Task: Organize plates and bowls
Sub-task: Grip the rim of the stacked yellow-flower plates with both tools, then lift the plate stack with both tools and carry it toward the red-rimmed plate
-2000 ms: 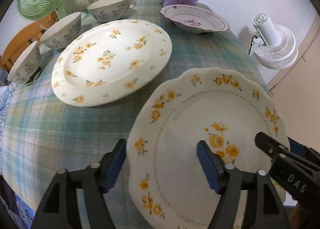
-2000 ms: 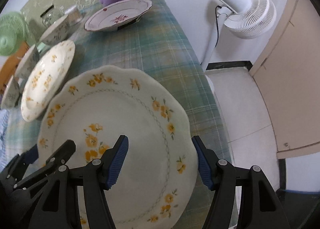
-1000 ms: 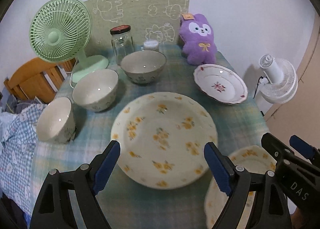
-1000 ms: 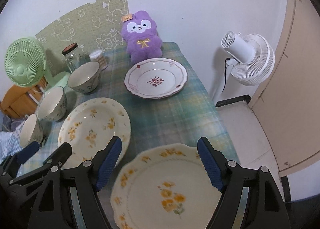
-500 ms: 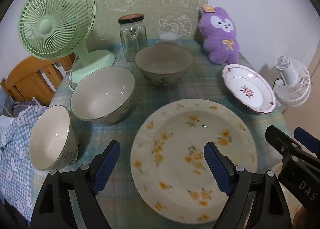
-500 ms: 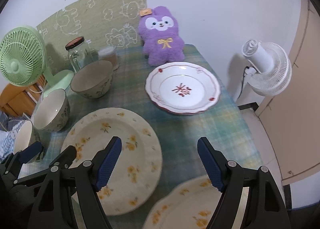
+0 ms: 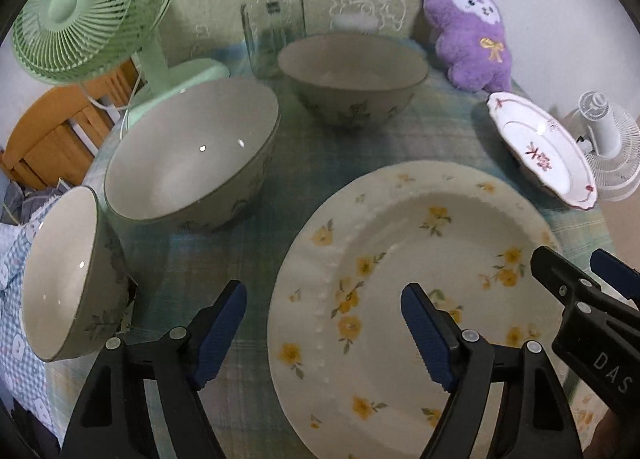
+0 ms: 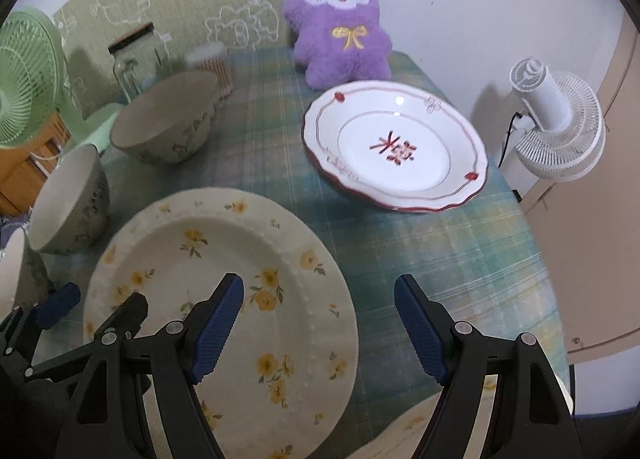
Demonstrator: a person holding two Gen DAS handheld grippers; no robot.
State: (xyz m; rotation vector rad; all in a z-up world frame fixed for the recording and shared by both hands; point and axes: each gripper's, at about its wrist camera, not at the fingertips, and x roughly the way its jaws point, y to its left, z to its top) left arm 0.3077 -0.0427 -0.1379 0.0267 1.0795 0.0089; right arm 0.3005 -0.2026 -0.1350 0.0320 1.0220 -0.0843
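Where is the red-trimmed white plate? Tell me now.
In the right wrist view, the red-trimmed white plate sits on the plaid tablecloth toward the table's right edge, just in front of the purple plush toy and beyond the yellow-flowered plate.

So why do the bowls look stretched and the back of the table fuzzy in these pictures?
Left wrist view: the fisheye lens bulges the near bowl, dark corners frame the picture, the glass jar looks soft, small glints dot the middle bowl. Right wrist view: same curved edges, blurred jar, a bright glint on the red-rimmed plate.
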